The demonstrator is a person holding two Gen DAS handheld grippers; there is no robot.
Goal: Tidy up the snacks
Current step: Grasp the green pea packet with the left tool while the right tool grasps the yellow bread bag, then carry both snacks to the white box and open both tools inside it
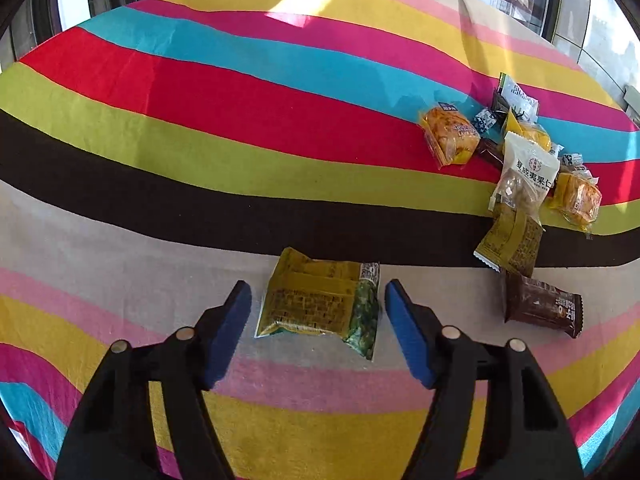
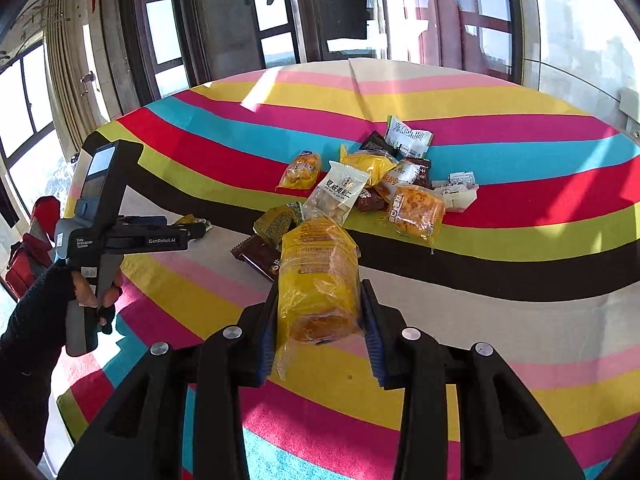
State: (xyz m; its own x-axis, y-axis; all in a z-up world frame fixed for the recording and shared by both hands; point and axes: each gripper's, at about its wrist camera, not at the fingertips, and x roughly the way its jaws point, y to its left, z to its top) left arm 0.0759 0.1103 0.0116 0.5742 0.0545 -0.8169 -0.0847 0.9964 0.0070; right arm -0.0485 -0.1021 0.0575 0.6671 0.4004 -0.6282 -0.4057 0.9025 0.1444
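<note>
A yellow-green snack packet [image 1: 316,304] lies flat on the pale stripe of the cloth. My left gripper [image 1: 319,286] stands over it, one blue pad on each side. Small gaps show at both pads [image 1: 408,332], so it is open. In the right wrist view the same left gripper [image 2: 198,229] reaches low over the table from the left. My right gripper [image 2: 320,288] is shut on a clear-wrapped yellow cake packet [image 2: 316,272], held above the cloth. The snack pile [image 2: 380,184] lies beyond it, and it shows in the left wrist view at the right [image 1: 520,160].
A striped tablecloth [image 1: 200,120] covers the round table. A brown packet [image 1: 540,304] and an olive packet [image 1: 510,240] lie at the near edge of the pile. A sleeved hand [image 2: 92,288] grips the left tool. A red bag [image 2: 28,248] sits off the table's left; windows stand behind.
</note>
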